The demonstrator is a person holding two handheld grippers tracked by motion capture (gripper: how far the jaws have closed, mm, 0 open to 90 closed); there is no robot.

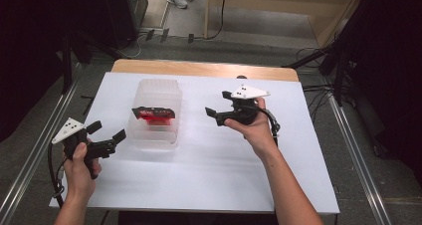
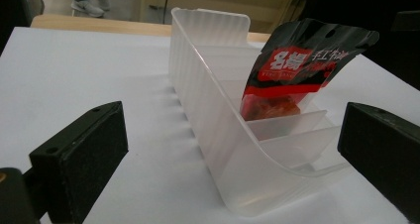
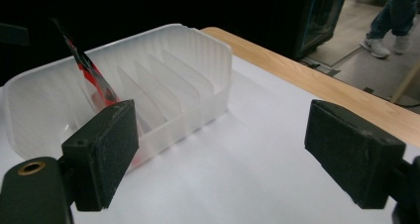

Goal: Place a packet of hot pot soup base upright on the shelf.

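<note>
The clear plastic tray [image 1: 154, 113] stands on the white table [image 1: 209, 175], between the two hands. A red-and-black snack packet [image 1: 154, 114] stands upright in one of its slots.

High view: left tongs [image 1: 107, 138] sit just left of the tray, right tongs [image 1: 215, 114] to its right, apart from it. Both pairs stand apart, holding nothing.

Left gripper view: the packet's printed front [image 2: 297, 70] with white characters and the reddish contents are legible; the tray's near end [image 2: 257, 184] lies between the open jaws, untouched.

Right gripper view: the packet [image 3: 86, 68] appears edge-on, tilted; the tray's row of dividers [image 3: 163, 80] is visible, and the wooden table edge [image 3: 317, 80] beyond the white surface.
</note>
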